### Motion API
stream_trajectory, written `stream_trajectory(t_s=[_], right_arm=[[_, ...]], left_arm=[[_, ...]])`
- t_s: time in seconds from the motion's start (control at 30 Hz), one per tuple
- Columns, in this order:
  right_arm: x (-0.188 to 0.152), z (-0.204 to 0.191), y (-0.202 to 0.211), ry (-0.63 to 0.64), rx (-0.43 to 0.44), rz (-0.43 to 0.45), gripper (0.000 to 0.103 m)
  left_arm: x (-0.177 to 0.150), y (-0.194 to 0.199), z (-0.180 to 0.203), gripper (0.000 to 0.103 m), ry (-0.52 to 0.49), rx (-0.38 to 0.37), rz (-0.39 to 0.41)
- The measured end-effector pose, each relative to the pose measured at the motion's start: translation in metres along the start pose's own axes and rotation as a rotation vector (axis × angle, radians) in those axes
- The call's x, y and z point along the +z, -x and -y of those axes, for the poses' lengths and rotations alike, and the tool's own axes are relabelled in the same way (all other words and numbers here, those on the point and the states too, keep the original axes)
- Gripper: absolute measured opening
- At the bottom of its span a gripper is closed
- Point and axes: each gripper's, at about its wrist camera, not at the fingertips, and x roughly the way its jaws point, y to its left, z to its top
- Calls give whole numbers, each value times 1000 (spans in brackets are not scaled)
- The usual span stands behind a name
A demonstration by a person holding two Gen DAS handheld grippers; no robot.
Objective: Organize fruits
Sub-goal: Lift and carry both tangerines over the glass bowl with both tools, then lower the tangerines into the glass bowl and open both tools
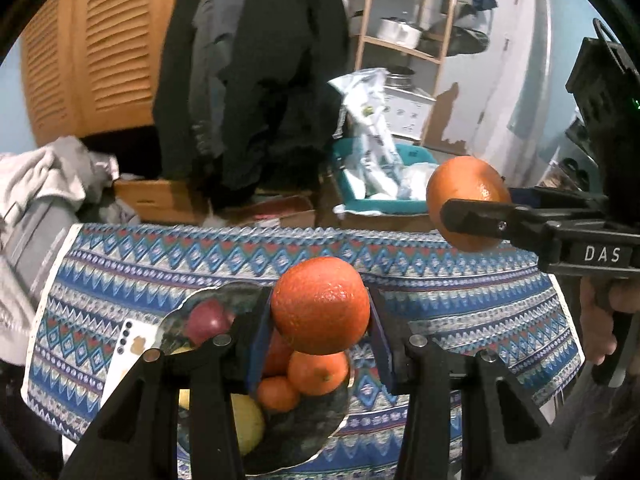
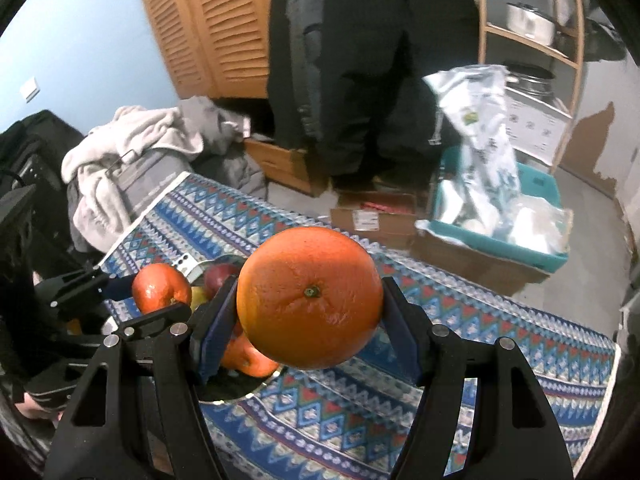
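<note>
My left gripper (image 1: 320, 320) is shut on an orange (image 1: 320, 305) and holds it just above a glass bowl (image 1: 320, 432). The bowl holds smaller oranges (image 1: 318, 372), a red apple (image 1: 208, 320) and a yellow fruit (image 1: 250, 424). My right gripper (image 2: 308, 316) is shut on a second, larger orange (image 2: 309, 298) and holds it in the air to the right of the bowl (image 2: 224, 394). In the left wrist view the right gripper's orange (image 1: 466, 184) shows at the right. In the right wrist view the left gripper's orange (image 2: 161, 288) shows over the bowl.
The bowl stands on a blue patterned tablecloth (image 1: 460, 312). A white phone (image 1: 126, 354) lies left of the bowl. Beyond the table are a teal bin with bags (image 2: 500, 216), cardboard boxes (image 2: 372, 216), hanging dark coats (image 1: 256, 80) and piled clothes (image 2: 128, 152).
</note>
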Motion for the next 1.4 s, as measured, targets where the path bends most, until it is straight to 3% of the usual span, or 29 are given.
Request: stream_trajectory(t_s=[0.47,0.93,1.17,1.4], right_arm=[[12,-39,-49,59,59,-68,69],[12,-51,-75,78,74,-127,69],[10,-54,-80,80,79,-142,69],[5,-59,-92,71,103,-175,69]], left_arm=[[-18,-19,-48,45,74,57,-67],[-41,-68,-64,45,127,72,-235],[-37,-63,-69,53,132,99,-225],[-27,-33,-86,61,180,124,-174]])
